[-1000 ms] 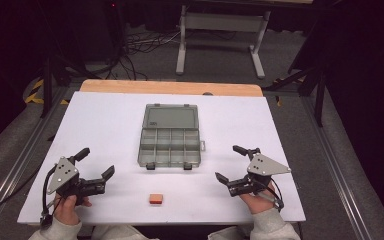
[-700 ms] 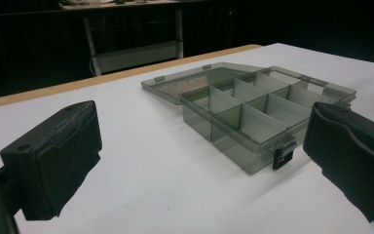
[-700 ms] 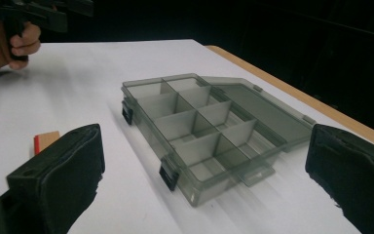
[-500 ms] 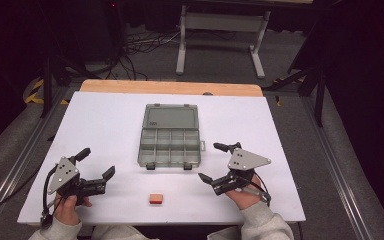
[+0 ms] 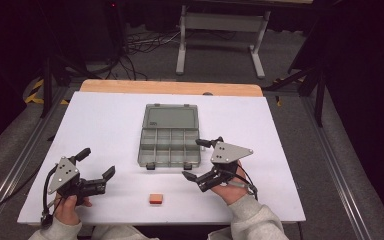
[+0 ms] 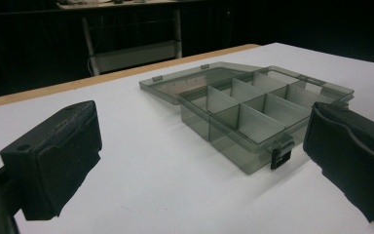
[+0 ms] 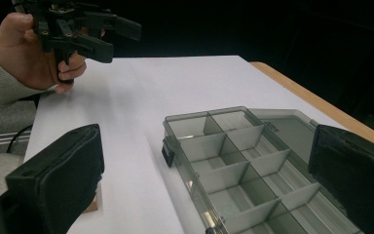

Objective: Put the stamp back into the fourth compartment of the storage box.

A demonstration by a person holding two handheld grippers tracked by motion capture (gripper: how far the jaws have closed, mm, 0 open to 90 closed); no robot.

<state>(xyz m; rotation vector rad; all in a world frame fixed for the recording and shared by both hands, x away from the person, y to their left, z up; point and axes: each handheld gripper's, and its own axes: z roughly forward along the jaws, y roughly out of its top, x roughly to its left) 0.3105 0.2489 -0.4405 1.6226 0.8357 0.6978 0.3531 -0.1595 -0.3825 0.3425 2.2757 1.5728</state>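
**First onlooker:** Standing beside the white worktop [image 5: 105,120], I see a person seated at its near edge, one two-jaw claw in each hand. At the centre lies a smoky grey clear plastic organiser box with small compartments [image 5: 170,147], its lid folded flat toward the far side. Every compartment I can see looks empty. A small orange-brown rectangular block [image 5: 155,199] lies alone near the front edge, between the hands.

**Second onlooker:** What are the claws doing?

**First onlooker:** The right claw [image 5: 197,161] hangs just beside the box's near right corner, jaws spread wide, grasping nothing. From its own camera the box [image 7: 238,165] sits between the jaws, and the block [image 7: 92,204] peeks out by the nearer jaw. The left claw [image 5: 96,162] rests low at the front left, well apart from the box, jaws likewise released and empty.

**Second onlooker:** Which step is this?

**First onlooker:** I judge it the very start: an approach, with nothing picked up yet. The block seems meant for a compartment.

**Second onlooker:** And the next move?

**First onlooker:** Probably the right claw must swing toward the person, drop over the block with a jaw on either side, and close gently. The block lies flat and low, so the jaws need to come right down to the worktop.
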